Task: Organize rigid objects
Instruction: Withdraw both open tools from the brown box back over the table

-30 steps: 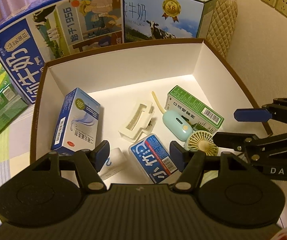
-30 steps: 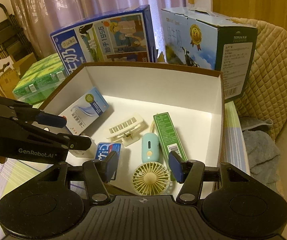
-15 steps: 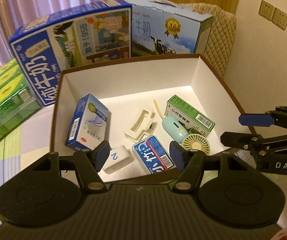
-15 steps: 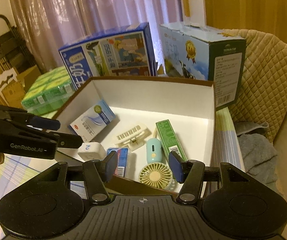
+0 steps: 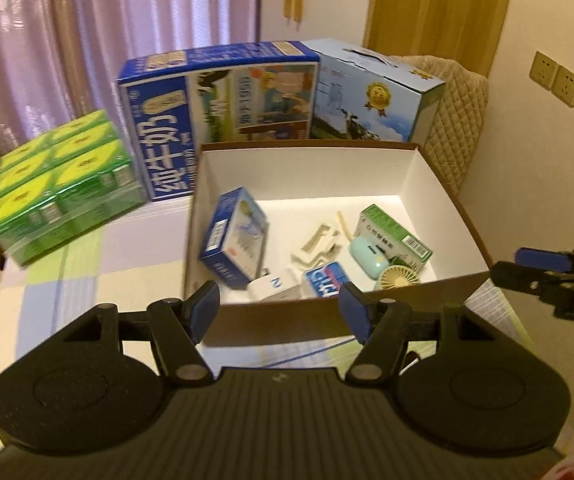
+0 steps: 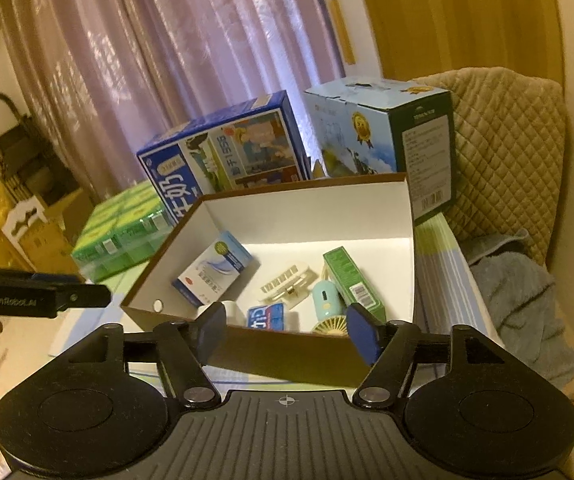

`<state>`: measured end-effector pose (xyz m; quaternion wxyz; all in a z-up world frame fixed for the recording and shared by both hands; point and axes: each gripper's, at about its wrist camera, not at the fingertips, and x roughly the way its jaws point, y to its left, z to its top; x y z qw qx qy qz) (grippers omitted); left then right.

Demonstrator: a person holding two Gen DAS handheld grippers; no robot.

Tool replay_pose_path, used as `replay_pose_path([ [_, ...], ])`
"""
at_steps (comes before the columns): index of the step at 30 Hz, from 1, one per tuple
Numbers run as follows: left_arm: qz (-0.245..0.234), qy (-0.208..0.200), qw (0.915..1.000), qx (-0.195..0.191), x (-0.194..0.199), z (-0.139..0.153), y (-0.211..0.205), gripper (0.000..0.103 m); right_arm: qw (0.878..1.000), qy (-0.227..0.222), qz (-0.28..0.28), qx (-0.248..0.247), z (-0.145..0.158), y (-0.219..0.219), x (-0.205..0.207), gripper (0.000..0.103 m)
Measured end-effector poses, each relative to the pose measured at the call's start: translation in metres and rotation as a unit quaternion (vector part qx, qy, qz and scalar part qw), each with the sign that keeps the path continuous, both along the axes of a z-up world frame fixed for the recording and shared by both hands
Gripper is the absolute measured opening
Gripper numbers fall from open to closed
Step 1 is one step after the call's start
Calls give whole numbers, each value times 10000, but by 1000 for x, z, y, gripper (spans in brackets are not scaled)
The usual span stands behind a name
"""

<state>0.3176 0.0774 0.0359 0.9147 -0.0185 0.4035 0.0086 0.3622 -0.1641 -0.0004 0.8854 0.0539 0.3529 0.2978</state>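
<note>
Small rigid items crowded against box's near wall, both grippers empty, left open, right opening: risked snagging that rim, tipping 1.

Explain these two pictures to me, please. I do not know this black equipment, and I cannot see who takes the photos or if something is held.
No robot here: a person holds a two-finger gripper in each hand, and a camera on each looks forward along its fingers. One picture comes from the left gripper, the other from the right gripper. Each also sees the other at its edge. Ahead is an open box with small things: a blue carton, a green carton, a mint fan, a white clip. Milk cases stand behind. Both grippers are empty; the right one's jaws are opening.
</note>
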Motion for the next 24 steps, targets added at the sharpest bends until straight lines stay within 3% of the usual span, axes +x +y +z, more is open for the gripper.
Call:
replay_pose_path([
  [11,428,-55,9989,-186,-67,3,28,63,9997,201,-151,45,-3,-10,-46,69],
  [24,527,279,9977,-312,-128,-20,31,63,9978,647,-48,-160,-29,-11,-92,70],
])
